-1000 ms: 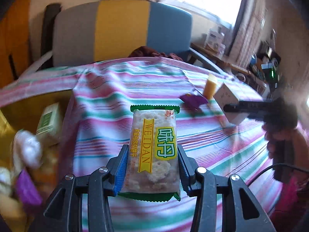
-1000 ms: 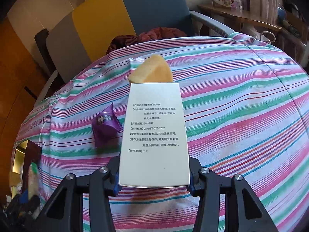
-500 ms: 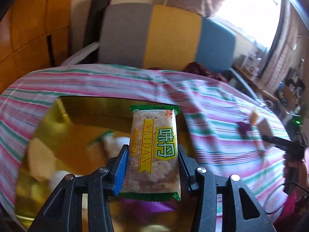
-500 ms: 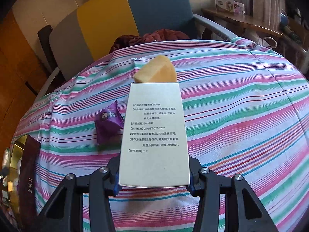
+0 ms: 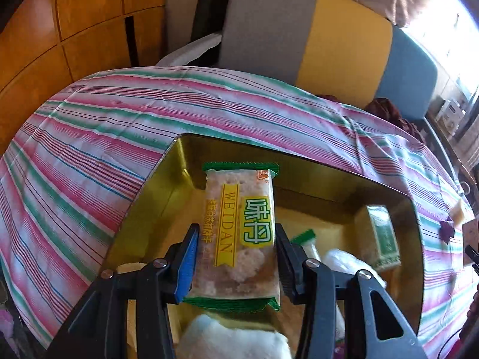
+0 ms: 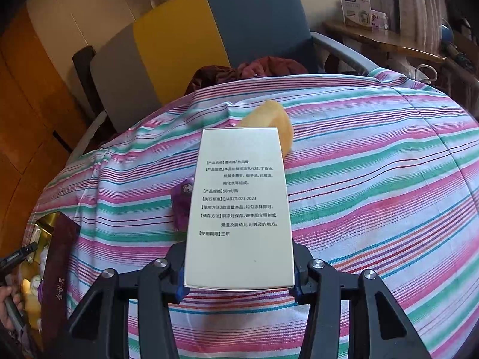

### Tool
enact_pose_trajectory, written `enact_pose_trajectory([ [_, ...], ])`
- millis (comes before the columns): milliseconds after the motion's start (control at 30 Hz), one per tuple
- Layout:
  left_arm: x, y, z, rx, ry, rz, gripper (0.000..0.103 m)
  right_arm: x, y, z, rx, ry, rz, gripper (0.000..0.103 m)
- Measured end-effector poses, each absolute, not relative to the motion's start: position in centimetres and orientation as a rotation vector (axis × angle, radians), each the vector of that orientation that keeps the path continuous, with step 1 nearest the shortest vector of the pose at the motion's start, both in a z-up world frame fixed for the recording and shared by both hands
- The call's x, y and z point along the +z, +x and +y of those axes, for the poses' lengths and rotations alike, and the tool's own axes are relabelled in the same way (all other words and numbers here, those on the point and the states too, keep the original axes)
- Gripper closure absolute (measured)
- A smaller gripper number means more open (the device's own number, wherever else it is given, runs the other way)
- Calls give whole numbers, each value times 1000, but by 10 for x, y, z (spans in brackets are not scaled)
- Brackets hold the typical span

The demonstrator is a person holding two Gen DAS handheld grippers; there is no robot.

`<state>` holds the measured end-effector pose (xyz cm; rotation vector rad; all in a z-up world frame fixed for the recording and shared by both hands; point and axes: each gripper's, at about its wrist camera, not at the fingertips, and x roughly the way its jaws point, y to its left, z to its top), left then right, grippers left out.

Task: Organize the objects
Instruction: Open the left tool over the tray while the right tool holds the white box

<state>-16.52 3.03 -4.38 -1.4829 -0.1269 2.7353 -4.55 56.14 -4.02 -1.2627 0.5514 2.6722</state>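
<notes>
My left gripper (image 5: 236, 257) is shut on a green-edged cracker packet (image 5: 239, 233) marked WEIDAN and holds it over the open gold box (image 5: 167, 185). The box holds a small green-printed carton (image 5: 381, 236) and several white wrapped snacks (image 5: 344, 263). My right gripper (image 6: 238, 266) is shut on a white carton with printed text (image 6: 239, 206), above the striped tablecloth. A purple candy wrapper (image 6: 179, 206) and a yellow wedge-shaped piece (image 6: 275, 122) lie on the cloth just beyond the carton, partly hidden by it.
The table is covered by a pink, green and white striped cloth (image 6: 374, 179). A grey, yellow and blue chair (image 5: 314, 36) stands behind it with dark red clothing (image 6: 254, 68) on the seat. The gold box and its dark lid (image 6: 57, 275) sit at the table's left.
My left gripper has swung left with the packet, from over the striped cloth to over the gold box. My right gripper has shifted slightly, still holding the white carton.
</notes>
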Motion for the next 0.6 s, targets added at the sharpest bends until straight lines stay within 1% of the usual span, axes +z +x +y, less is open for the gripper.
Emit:
enact_pose_trajectory([
  [67, -45, -170, 29, 2766, -1497, -69, 56, -41, -46, 562, 2668, -1267, 544, 53],
  [167, -45, -171, 28, 2788, -1493, -60, 54, -42, -47, 563, 2671, -1271, 544, 53],
  [233, -44, -168, 27, 2779, -1487, -92, 53, -41, -47, 562, 2676, -1270, 535, 53],
  [333, -41, -162, 25, 2778, -1465, -129, 45, -42, -47, 561, 2677, -1272, 527, 53],
  [600, -26, -123, 33, 2780, -1338, -212, 45, -41, -46, 562, 2679, -1264, 523, 53],
])
